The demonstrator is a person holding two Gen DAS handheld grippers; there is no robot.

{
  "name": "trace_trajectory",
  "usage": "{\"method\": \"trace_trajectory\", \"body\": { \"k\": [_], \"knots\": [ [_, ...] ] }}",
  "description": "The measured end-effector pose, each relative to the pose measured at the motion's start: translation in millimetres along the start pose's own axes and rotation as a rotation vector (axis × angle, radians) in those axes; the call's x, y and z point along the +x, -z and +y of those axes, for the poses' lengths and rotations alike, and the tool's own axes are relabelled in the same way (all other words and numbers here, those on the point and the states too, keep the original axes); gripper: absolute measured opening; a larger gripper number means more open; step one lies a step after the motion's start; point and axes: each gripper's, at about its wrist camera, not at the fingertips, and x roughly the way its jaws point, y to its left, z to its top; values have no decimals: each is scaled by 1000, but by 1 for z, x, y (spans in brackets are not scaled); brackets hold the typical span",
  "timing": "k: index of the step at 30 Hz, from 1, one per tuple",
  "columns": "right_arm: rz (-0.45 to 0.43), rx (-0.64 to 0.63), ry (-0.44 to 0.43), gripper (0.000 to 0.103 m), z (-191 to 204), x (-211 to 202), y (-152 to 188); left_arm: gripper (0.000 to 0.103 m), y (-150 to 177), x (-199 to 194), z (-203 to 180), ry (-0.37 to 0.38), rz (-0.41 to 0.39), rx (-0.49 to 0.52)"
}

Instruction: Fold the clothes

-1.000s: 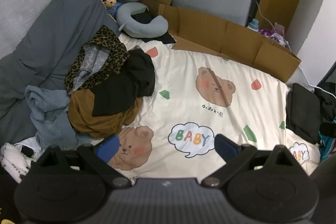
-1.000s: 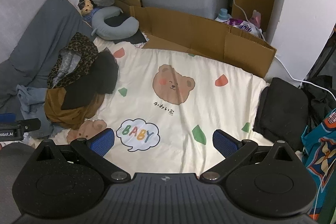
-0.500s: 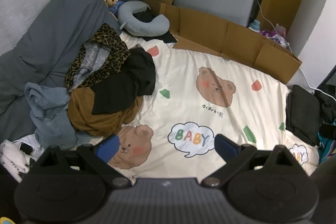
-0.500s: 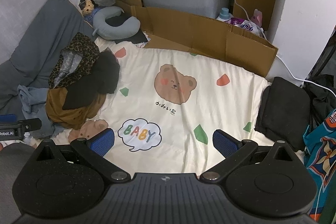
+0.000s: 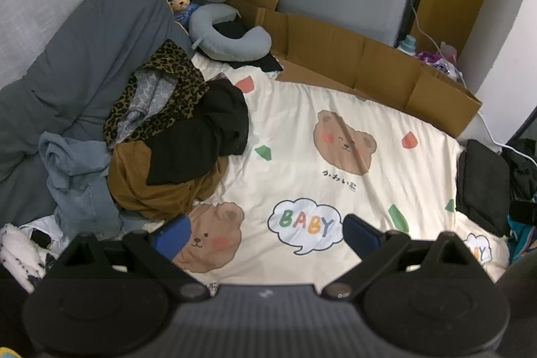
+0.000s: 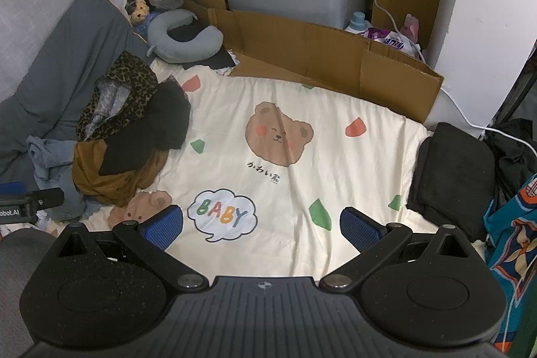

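1. The left claw (image 5: 265, 232) and right claw (image 6: 261, 223) both hung above the bed, blue ribbed pads wide apart, gripping nothing.
2. The clothes pile (image 5: 174, 136) lay crumpled at the sheet's left edge: leopard print, black, brown, and denim.
3. A folded black garment (image 6: 449, 173) sat flat at the right edge.
4. The cream sheet (image 6: 302, 170) was softly wrinkled.

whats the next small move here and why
Probably reach the left claw toward the black garment on top of the clothes pile. Both claws are open and empty, the right claw too, and the bear sheet offers flat folding space.
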Motion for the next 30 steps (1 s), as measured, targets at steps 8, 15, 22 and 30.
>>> {"method": "trace_trajectory", "body": {
  "k": [8,15,22,30],
  "knots": [
    [-7,12,0,102,-2,-1,1,98,-2,1,2,4,3,-9],
    [-15,21,7,102,-3,-3,1,98,-6,5,7,8,25,-31],
    [-26,28,20,102,-8,-8,0,98,-7,3,12,10,24,-39],
    [-55,17,20,102,-6,-24,-9,98,-11,-6,23,4,-2,-49]
  ]
}}
